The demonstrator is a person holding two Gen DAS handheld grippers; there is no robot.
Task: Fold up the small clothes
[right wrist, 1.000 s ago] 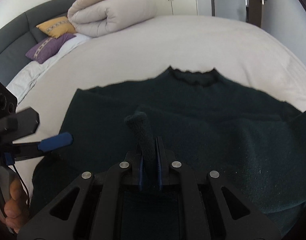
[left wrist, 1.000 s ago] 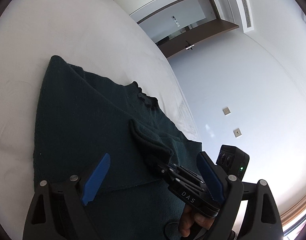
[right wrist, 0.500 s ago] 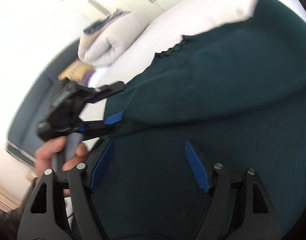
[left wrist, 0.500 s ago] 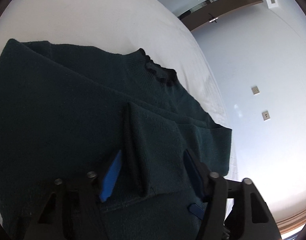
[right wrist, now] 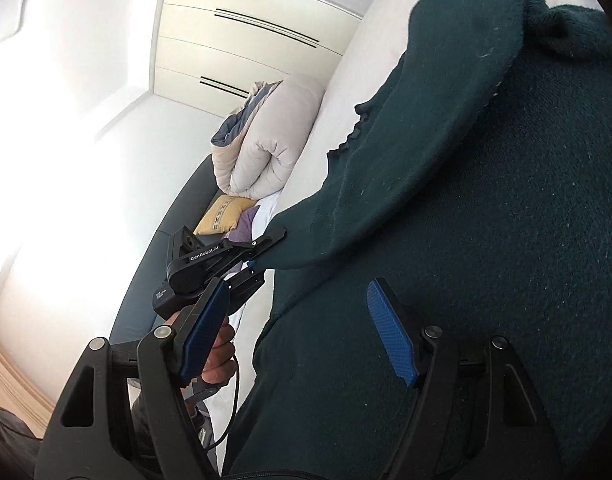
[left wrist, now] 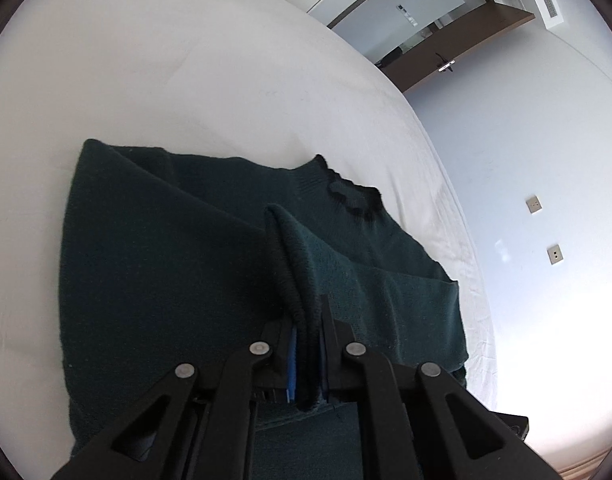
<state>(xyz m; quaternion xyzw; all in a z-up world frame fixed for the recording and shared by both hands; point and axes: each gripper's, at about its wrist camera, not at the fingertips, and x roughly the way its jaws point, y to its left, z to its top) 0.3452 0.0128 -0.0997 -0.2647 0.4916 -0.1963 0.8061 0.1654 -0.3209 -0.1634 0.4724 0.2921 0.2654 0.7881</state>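
Note:
A dark green knit sweater [left wrist: 165, 272] lies on a white bed [left wrist: 185, 80], its frilled neck [left wrist: 350, 196] toward the far side. My left gripper [left wrist: 306, 344] is shut on a folded sleeve cuff [left wrist: 289, 256] that stands up between its blue pads. In the right wrist view the sweater [right wrist: 486, 240] fills the right side, and the left gripper [right wrist: 253, 260] pinches its folded edge. My right gripper [right wrist: 297, 332] is open and empty, its blue pads [right wrist: 390, 332] spread just above the sweater's lower part.
A rolled beige duvet [right wrist: 265, 140] and yellow [right wrist: 223, 216] and purple pillows lie at the bed's head by a dark headboard. White wardrobes [right wrist: 245, 40] stand behind. A wall with sockets [left wrist: 554, 254] and a doorway [left wrist: 418, 36] lies past the bed's far edge.
My right gripper let go of the sleeve cuff, opened and swung aside. My left gripper moved onto the cuff and shut on it.

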